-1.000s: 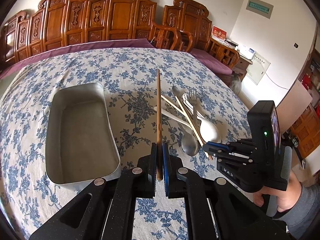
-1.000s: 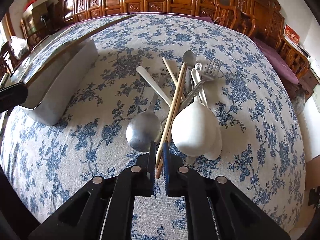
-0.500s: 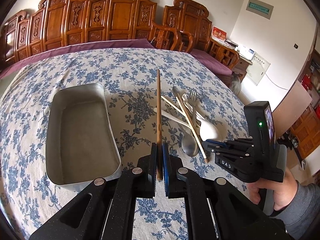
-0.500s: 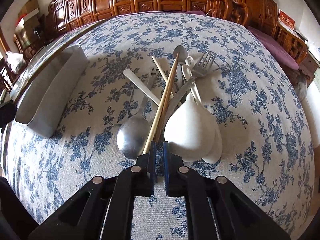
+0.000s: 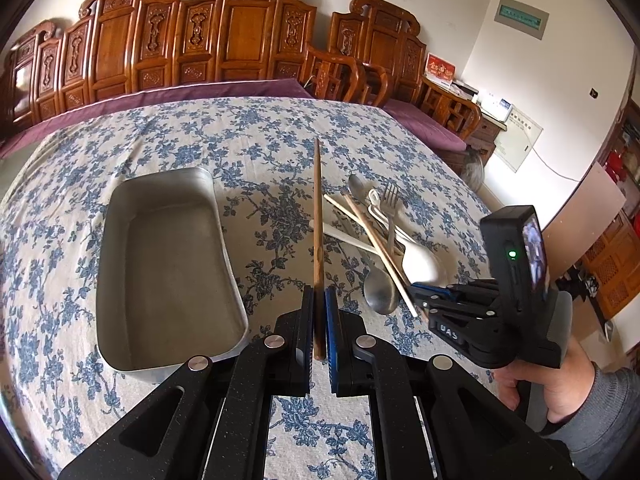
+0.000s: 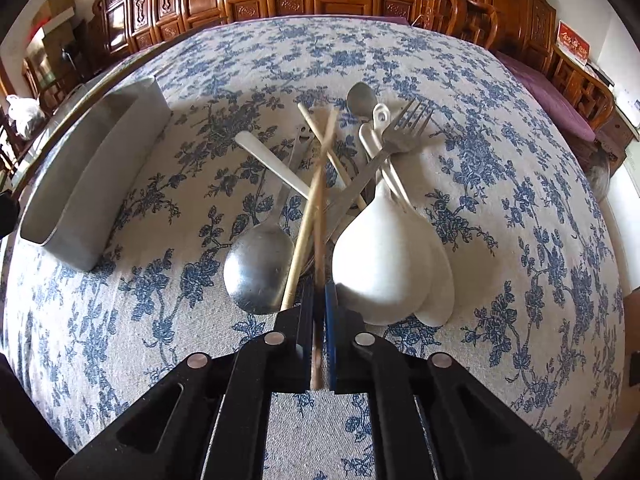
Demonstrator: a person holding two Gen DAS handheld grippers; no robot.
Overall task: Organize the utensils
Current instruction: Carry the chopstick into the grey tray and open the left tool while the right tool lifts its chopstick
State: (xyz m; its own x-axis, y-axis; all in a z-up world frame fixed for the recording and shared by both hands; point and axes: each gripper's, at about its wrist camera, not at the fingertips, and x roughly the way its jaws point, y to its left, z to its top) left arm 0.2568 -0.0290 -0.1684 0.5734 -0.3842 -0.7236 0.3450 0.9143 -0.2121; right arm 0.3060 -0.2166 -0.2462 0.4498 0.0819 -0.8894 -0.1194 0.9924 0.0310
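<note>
The step in hand seems to be lifting a second chopstick (image 6: pixel 319 216) out of the utensil pile (image 6: pixel 360 184) on the flowered tablecloth (image 6: pixel 500 160). To do it well, the right gripper (image 6: pixel 319 300) should rise straight and slowly, so the stick slides free from the steel fork (image 6: pixel 400 136) and the white spoon (image 6: pixel 384 264) without dragging them, then go to the metal tray (image 5: pixel 168 264), which looks empty. The right jaws are nearly closed and clamp the near end of this blurred chopstick; its far end lies among the other pieces. The left gripper (image 5: pixel 319 320) is clenched on a darker wooden chopstick (image 5: pixel 318 216), which points away above the cloth, just right of the tray
</note>
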